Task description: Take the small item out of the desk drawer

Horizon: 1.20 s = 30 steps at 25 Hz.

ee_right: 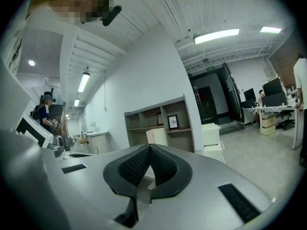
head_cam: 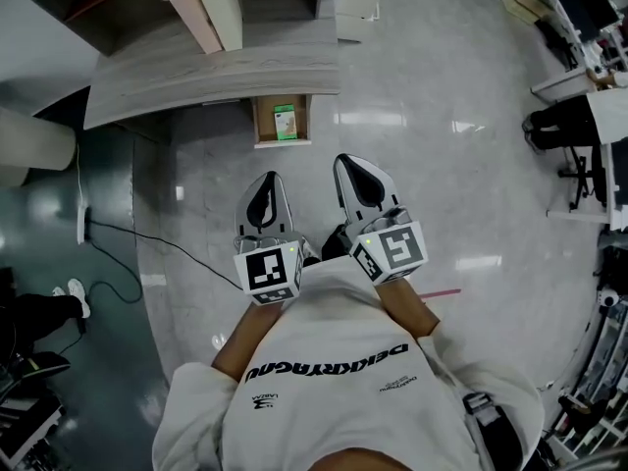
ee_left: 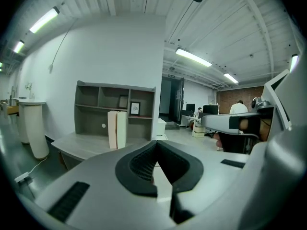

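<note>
While I hold both tools out in front of my chest, my left gripper [ee_left: 156, 146] has its jaws pressed together with nothing between them. My right gripper [ee_right: 149, 150] is closed and empty as well. Ahead of their tips and well apart from them, the desk [head_cam: 196, 81] has its drawer [head_cam: 259, 121] open. The small green item [head_cam: 285, 123] lies inside that drawer, untouched.

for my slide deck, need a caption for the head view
Both shut, left gripper and right gripper face the desk whose open drawer holds a green item.
</note>
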Available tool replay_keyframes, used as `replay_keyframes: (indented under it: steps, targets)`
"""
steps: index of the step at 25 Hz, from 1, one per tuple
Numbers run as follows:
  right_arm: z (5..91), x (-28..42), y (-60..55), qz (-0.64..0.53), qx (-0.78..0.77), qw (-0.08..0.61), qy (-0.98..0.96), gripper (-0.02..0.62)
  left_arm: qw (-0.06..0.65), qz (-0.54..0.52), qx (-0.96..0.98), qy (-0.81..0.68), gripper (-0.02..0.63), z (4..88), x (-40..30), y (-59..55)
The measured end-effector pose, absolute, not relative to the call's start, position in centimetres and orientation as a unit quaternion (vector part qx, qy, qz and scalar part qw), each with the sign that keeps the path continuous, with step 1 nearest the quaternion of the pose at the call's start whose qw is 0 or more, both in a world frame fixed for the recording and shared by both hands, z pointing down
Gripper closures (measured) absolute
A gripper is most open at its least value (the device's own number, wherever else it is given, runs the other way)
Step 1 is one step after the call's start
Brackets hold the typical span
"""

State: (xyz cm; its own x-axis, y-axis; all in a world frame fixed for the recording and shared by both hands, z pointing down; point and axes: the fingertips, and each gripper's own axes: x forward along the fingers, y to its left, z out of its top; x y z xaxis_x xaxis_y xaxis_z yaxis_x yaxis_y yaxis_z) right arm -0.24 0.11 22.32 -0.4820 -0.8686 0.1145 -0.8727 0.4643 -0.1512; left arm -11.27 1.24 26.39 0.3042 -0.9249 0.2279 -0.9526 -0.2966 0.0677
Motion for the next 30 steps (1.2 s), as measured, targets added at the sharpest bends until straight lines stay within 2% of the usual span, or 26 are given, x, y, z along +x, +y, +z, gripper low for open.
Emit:
replay_keyframes:
  steps: [17, 19, 24, 30]
  targets:
    - [27.2, 2.4, -7.5, 0.143, 0.475, 0.050, -0.867, 0.563, 0.159, 0.134, 0.778, -0.594, 0.584, 32.6, -7.8, -5.7]
    - [27.9, 2.6, -8.2, 0.147, 0.472, 0.055, -0.868, 0.563, 0.171, 0.145, 0.779, -0.586, 0.455, 33.5, -7.2, -6.6]
    - [29.5, 2.9, -9.2, 0.144, 0.457, 0.069, -0.875, 0.563, 0.201, 0.155, 0.771, -0.584, 0.352, 35.7, -6.8, -8.1]
    - [31.2, 3.4, -9.7, 0.129, 0.459, 0.086, -0.875, 0.563, 0.225, 0.173, 0.763, -0.581, 0.281, 38.5, -6.6, -9.3]
